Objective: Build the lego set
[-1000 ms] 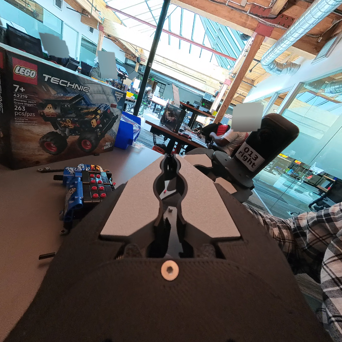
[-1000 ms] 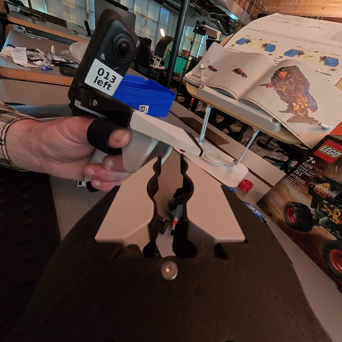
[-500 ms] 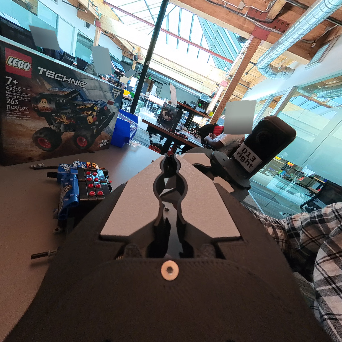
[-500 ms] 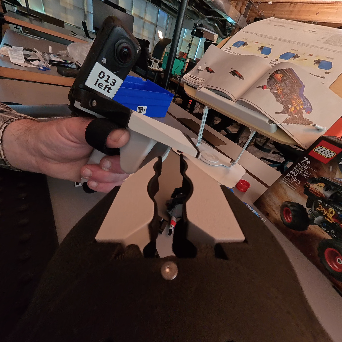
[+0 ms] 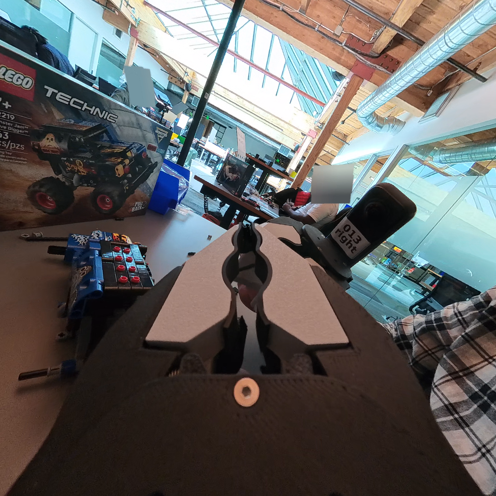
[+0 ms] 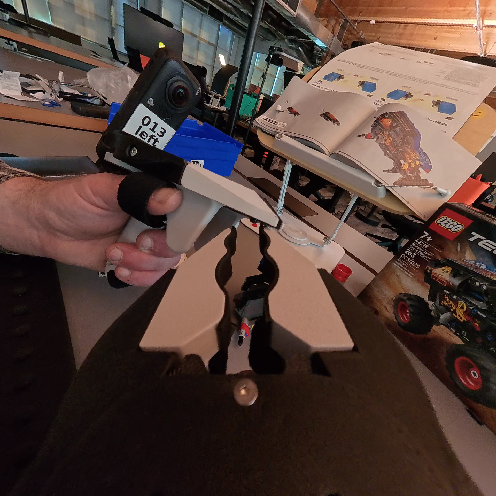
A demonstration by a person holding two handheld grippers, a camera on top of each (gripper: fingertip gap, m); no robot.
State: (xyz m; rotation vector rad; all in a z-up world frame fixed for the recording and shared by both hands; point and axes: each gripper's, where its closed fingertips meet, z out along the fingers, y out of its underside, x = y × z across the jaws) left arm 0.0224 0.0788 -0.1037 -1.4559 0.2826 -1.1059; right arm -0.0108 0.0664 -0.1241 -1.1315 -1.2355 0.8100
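Both claws have moved closer, tips nearly touching. Left gripper (image 5: 247, 233) pinches a tiny dark piece; right gripper (image 6: 248, 230) pinches a small grey part (image 6: 251, 300). Half-built blue truck body (image 5: 104, 268) waits on table (image 5: 32, 308). Lots left.

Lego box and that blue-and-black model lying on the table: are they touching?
Apart. The left wrist view shows a strip of bare table between the model and the box.
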